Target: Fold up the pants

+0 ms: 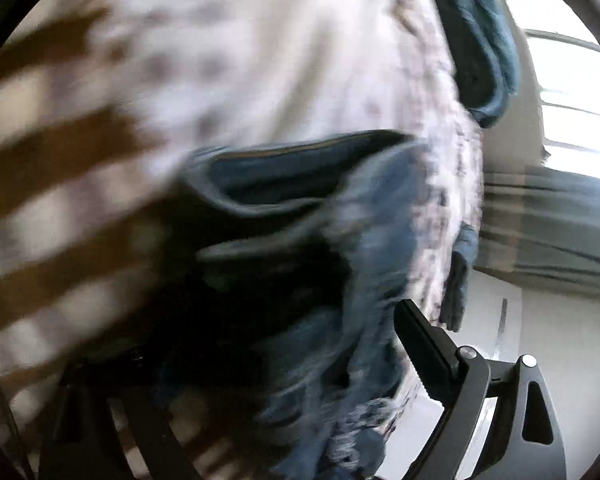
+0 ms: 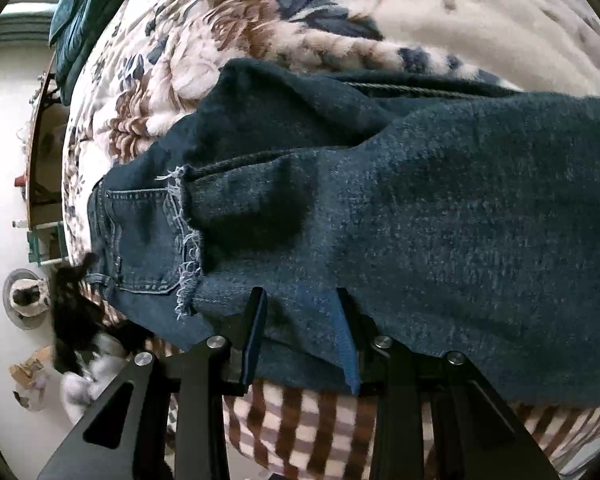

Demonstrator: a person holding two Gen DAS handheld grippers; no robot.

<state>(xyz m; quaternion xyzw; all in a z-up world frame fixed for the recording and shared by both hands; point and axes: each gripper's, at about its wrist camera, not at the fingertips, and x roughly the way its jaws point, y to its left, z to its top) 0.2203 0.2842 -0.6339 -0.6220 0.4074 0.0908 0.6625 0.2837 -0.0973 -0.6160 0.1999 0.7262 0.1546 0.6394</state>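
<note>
My right tongs [image 2: 302, 320] sit spread over the jeans [image 2: 420, 200] edge on the bed [image 2: 300, 8], legs running rightward; left tongs [image 1: 340, 360] are blurred, probably pinching denim, can't tell.

Heavy motion blur is seen across the left wrist view, where daylight from an overexposed window [image 1: 572, 80] up and right of the claw is blown out, while the right wrist view is rendered sharper under soft even light, both being bent and darkened at the fisheye rim.
</note>
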